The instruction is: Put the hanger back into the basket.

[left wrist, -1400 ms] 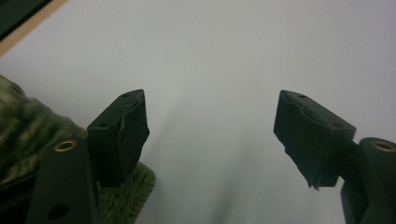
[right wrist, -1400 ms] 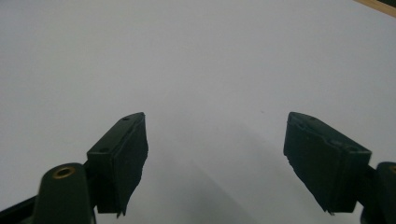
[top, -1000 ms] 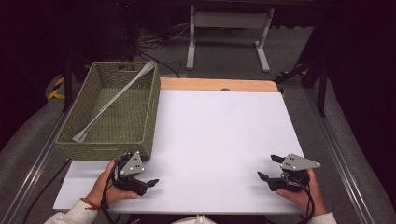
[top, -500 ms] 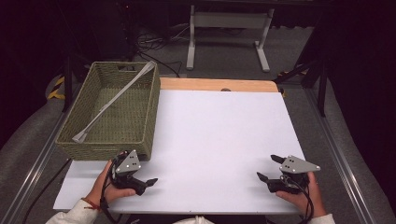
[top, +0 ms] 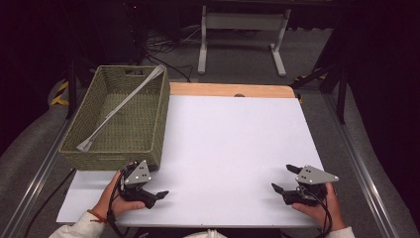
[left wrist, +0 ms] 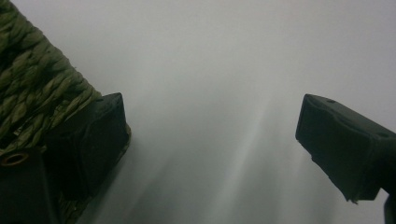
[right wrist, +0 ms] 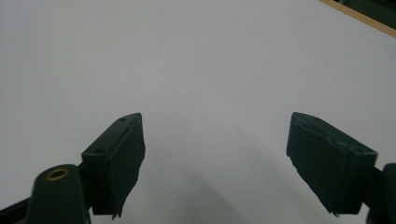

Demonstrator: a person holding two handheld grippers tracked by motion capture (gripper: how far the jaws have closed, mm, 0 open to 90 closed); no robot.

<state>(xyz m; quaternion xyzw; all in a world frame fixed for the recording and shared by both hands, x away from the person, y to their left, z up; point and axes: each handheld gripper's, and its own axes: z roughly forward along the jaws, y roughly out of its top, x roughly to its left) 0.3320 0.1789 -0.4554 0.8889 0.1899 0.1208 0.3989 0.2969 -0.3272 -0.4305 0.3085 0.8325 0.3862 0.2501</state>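
An olive woven basket [top: 148,124] stands at the left of the white table [top: 233,139]. A long grey flat-ended tool [top: 121,104] lies diagonally inside it, its far end resting on the basket's back rim. My left gripper [top: 156,182] is held at the basket's near right corner, open and empty. In the left gripper view [left wrist: 210,144], its left jaw sits right against the basket weave [left wrist: 32,88]. My right gripper [top: 282,178] is held low near the front right of the table, open and empty, and the right gripper view [right wrist: 219,158] has bare white surface between the jaws.
A wooden strip [top: 228,89] runs along the table's far edge. Metal rails [top: 361,168] flank both sides of the table. Beyond the table are a white stand [top: 242,29] and cables on a dark floor.
Both hands hold their places near the front edge with only slight shifts. Both grippers stay open.
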